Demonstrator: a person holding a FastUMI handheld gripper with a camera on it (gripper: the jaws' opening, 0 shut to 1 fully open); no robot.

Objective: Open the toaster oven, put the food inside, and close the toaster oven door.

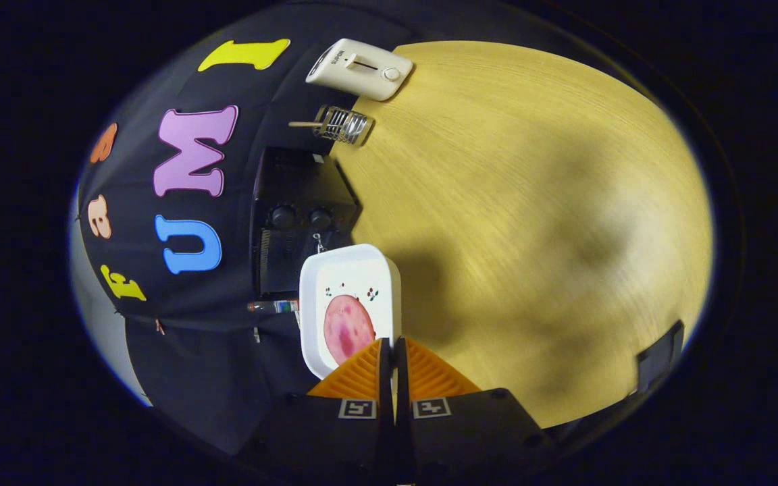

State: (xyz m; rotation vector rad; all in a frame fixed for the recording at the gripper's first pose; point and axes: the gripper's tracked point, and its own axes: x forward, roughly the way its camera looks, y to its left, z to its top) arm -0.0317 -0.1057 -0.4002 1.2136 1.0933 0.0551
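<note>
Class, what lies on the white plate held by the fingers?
A round pink slice of meat lies on the white plate; its near edge is covered by the orange fingers gripping the rim.

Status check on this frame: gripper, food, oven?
Gripper shut on white dish rim, ham slice aboard. Toaster oven just beyond. Nothing in between.

The tongs (393, 354) are closed on the rim of a white plate (348, 270) carrying a pink food slice (347, 329). Beyond the plate stands the black toaster oven (298, 209) on the wooden table (531, 223).
</note>
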